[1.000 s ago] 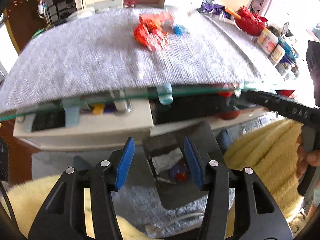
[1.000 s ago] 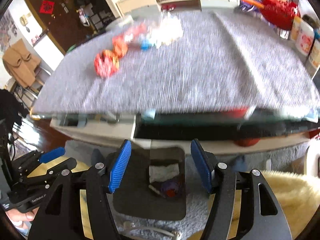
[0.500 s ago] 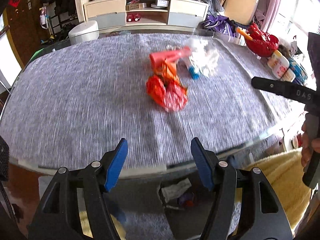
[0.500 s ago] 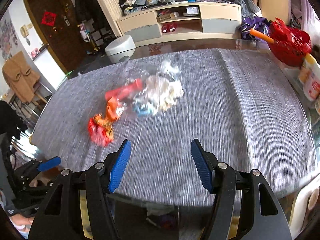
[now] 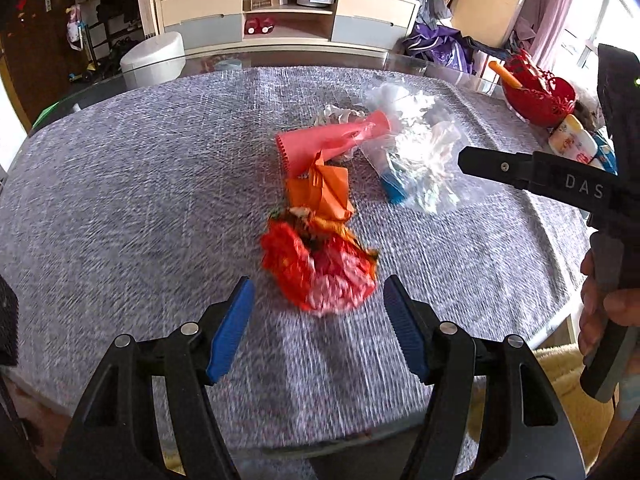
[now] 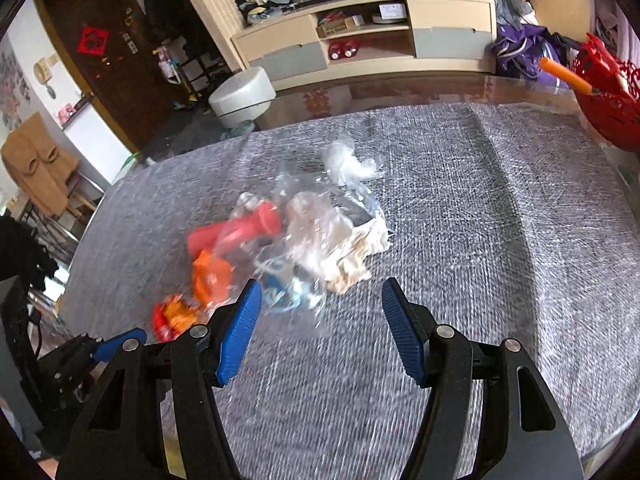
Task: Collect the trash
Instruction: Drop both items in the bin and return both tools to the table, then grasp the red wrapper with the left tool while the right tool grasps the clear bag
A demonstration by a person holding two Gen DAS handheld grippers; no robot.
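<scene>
Step in hand: approach, nothing collected yet, going by how the pile lies.

Left gripper [image 5: 318, 316]: jaws spread wide, empty. Crumpled red foil wrapper [image 5: 320, 270] sits just ahead of the tips, roughly centred between them, not touching either pad. Beyond it, touching or overlapping it: folded orange paper scrap [image 5: 320, 190], then a pink-red plastic cone-shaped piece [image 5: 332, 142] lying on its side.

Right gripper [image 6: 320, 318]: jaws also wide apart, empty. Clear crinkled plastic bag with white tissue and a blue item inside [image 6: 320, 240] lies just ahead, slightly left of centre; its near edge is close to the left pad, contact unclear due to blur.

All trash is clustered mid-way across the grey woven tablecloth [image 5: 120, 200]. No bin visible in either view.

Next move, my read: left goes forward and down to straddle the wrapper, then closes. The wrapper is light and springy, so bite deep or it pops out. Right needs a small shift left before pinching the bag, which is slippery.
</scene>
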